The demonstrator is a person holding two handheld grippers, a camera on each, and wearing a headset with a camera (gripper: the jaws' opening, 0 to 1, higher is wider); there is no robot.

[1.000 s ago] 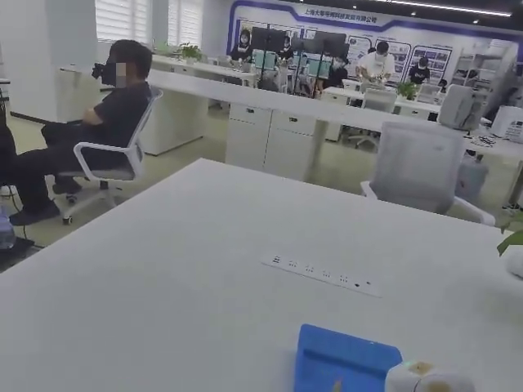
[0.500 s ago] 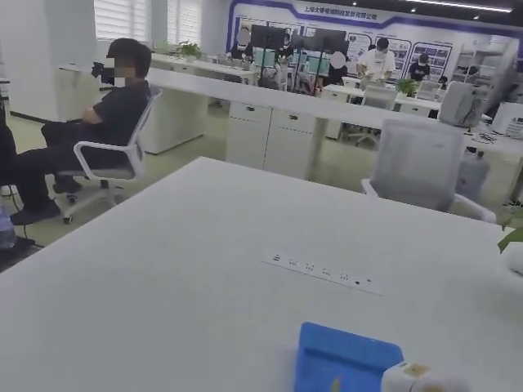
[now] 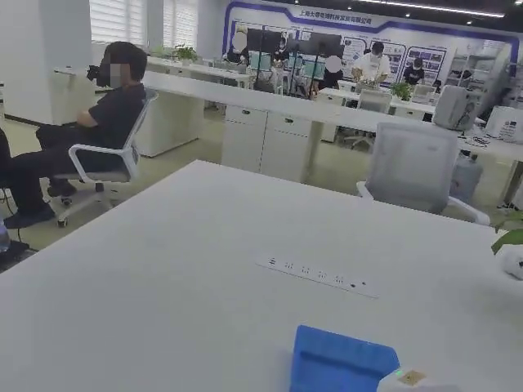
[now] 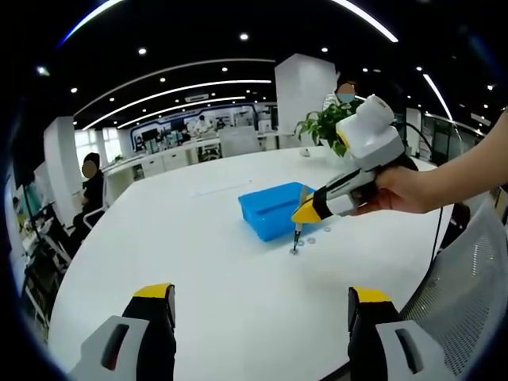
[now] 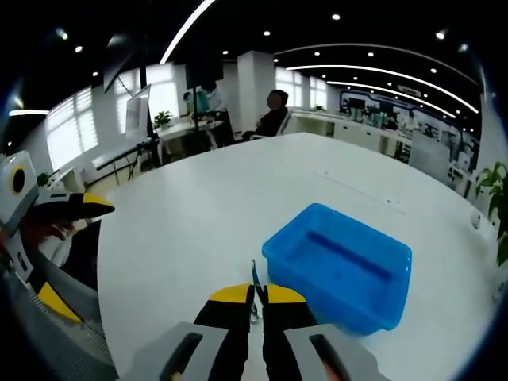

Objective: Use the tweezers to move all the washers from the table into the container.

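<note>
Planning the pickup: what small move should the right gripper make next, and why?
Probably nip and lift the washer at the tip of the tweezers: the right gripper holds them pointed down onto it, beside the blue container, and more washers lie loose nearby.

Broad bare tabletop (image 4: 198, 270) around blue container (image 4: 274, 210); washers (image 4: 311, 239) just beside it.

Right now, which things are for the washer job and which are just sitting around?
For the job:
- tweezers, clamped in the right gripper
- washers on the table
- blue container

Just sitting around:
- socket strip set in the table
- potted plant
- white chair
</note>
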